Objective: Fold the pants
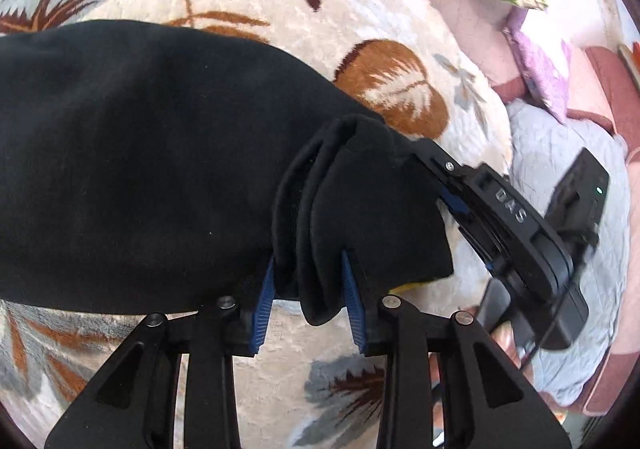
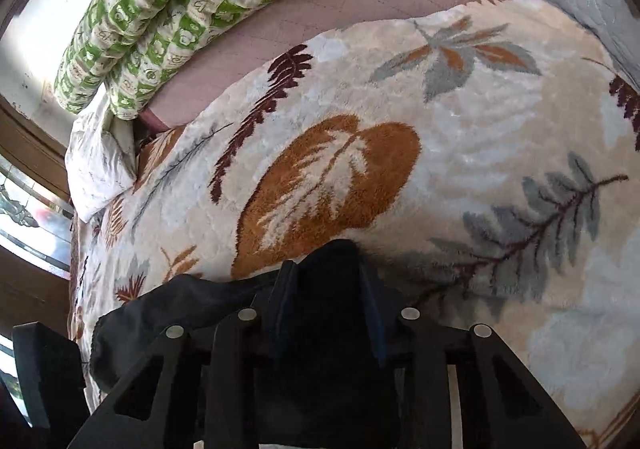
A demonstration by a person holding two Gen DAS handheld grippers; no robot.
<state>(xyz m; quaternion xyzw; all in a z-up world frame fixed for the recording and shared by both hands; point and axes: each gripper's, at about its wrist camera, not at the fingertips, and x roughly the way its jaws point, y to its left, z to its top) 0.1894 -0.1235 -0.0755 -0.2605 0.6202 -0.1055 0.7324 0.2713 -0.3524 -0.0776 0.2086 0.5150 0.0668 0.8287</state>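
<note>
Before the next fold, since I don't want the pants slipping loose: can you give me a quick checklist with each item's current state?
1. Left gripper has black pants between its pads: ok.
2. Right gripper has fabric between its fingers: ok.
3. Both grips on the same bunched end: ok.
4. Grip firmness: cannot tell.
5. Pants lying flat on leaf-patterned blanket: not ok, bunched at the grippers.
6. Blanket ahead free of clutter: ok.

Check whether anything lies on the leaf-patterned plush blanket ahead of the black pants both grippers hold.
Nothing visible does. The black fabric pants are bunched in the left gripper and the right gripper; the leaf-patterned plush blanket ahead lies bare.
</note>
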